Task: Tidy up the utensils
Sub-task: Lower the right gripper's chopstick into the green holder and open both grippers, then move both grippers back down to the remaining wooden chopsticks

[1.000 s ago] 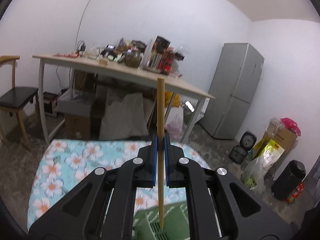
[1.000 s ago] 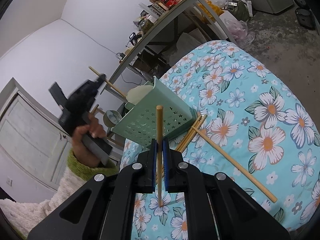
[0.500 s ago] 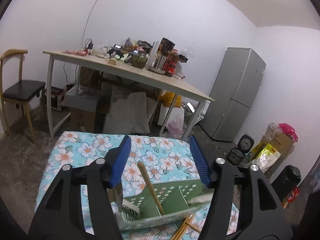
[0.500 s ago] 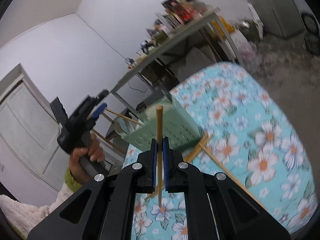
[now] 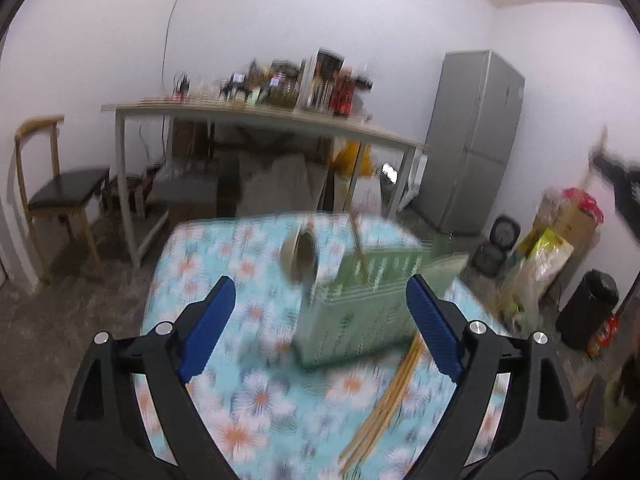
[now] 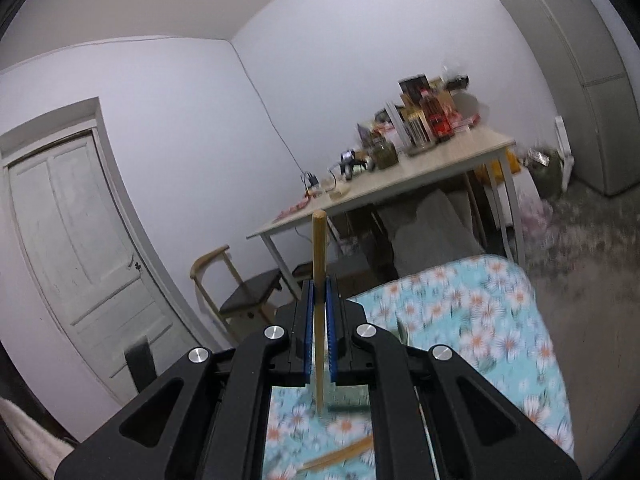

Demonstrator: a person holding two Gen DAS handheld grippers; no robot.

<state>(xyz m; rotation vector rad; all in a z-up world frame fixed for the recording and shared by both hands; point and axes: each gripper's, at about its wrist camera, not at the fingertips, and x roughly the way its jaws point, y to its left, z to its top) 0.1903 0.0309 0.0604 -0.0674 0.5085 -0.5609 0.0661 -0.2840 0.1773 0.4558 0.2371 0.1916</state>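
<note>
A green perforated caddy (image 5: 360, 300) stands on the floral tablecloth (image 5: 240, 360), with one wooden chopstick (image 5: 358, 248) leaning upright inside it. A pale bowl (image 5: 300, 254) sits against the caddy's left side. Several loose chopsticks (image 5: 384, 408) lie on the cloth in front of the caddy. My left gripper (image 5: 320, 280) hovers short of the caddy, its jaws opening wide with nothing between the pads. My right gripper (image 6: 319, 280) is shut on a single chopstick (image 6: 319, 248) held upright above the cloth (image 6: 480, 320). Below it are another chopstick (image 6: 340, 456) and a corner of the caddy (image 6: 348, 398).
Behind the floral table stands a cluttered wooden table (image 5: 280, 120) with bags under it. A chair (image 5: 60, 192) is at the left and a grey fridge (image 5: 472, 140) at the right. A black bin (image 5: 588, 308) and bags sit on the floor. A white door (image 6: 80, 240) is at the far left.
My left gripper let go of its chopstick into the caddy, opened wide and drew back. My right gripper rose and rolled with its chopstick, now looking across the room.
</note>
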